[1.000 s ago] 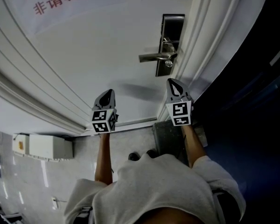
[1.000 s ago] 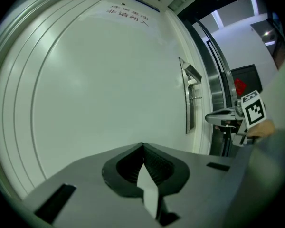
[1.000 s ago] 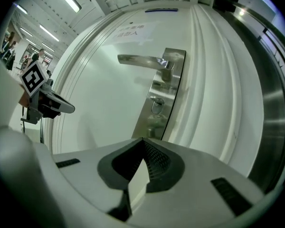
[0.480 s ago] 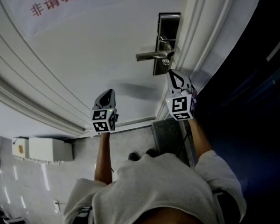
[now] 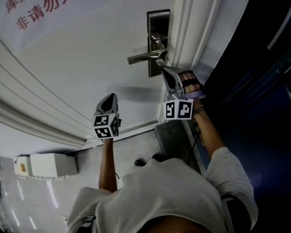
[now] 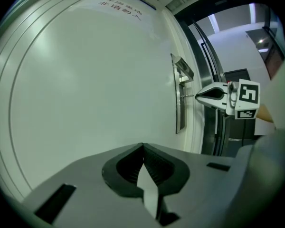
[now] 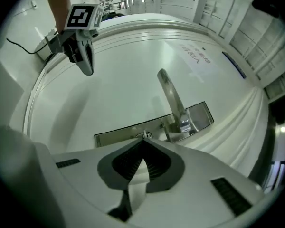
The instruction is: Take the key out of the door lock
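A steel lock plate [image 5: 157, 38] with a lever handle [image 5: 141, 58] sits at the right edge of the white door [image 5: 87, 67]. The small key [image 5: 160, 62] sticks out of the cylinder just below the handle. My right gripper [image 5: 164, 70] is shut, and its tips point at the key from just below. In the right gripper view the key [image 7: 144, 135] shows right past the closed tips [image 7: 143, 140]; I cannot tell whether they touch. My left gripper [image 5: 112, 96] hangs shut and empty in front of the door, well left of the lock.
A paper sign with red characters [image 5: 39, 8] is stuck on the upper left of the door. The moulded door frame [image 5: 191, 28] runs right beside the lock, with a dark space beyond it. A white box [image 5: 48, 164] sits low on the left.
My right gripper has moved up and left, from below the lock plate to right under the key. The left gripper has hardly moved.
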